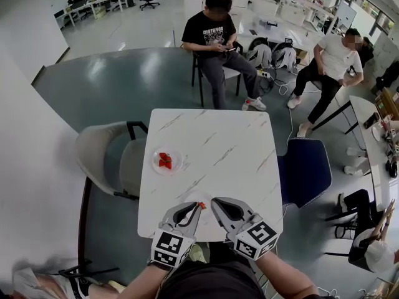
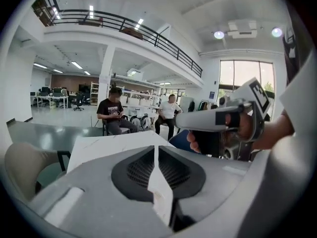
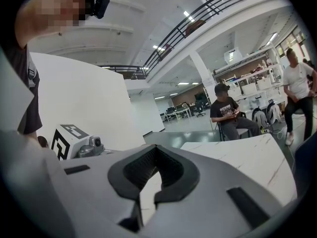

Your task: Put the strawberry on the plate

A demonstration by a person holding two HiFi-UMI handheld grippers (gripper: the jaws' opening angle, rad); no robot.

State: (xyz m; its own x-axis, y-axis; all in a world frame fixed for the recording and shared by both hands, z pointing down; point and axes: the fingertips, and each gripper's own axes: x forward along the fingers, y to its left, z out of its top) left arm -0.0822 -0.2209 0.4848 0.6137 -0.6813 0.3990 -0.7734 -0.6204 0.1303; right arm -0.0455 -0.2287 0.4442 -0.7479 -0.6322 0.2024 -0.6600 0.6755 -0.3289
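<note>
A small clear plate (image 1: 176, 164) sits at the left of the white marble table (image 1: 224, 154) and holds red strawberry pieces (image 1: 164, 161). At the near edge my left gripper (image 1: 201, 206) has a small red strawberry bit (image 1: 202, 205) at its tips. In the left gripper view its jaws (image 2: 156, 150) stand almost together, and the fruit is hidden. My right gripper (image 1: 214, 202) lies just to the right, shut and empty, with its tips meeting (image 3: 157, 152). A pale round shape (image 1: 191, 197), perhaps a second plate, lies under both tips.
A grey chair (image 1: 106, 157) stands at the table's left side and a blue chair (image 1: 305, 170) at its right. Two people sit beyond the far edge, one in black (image 1: 215, 39) and one in white (image 1: 333, 61). A desk (image 1: 374, 120) stands at far right.
</note>
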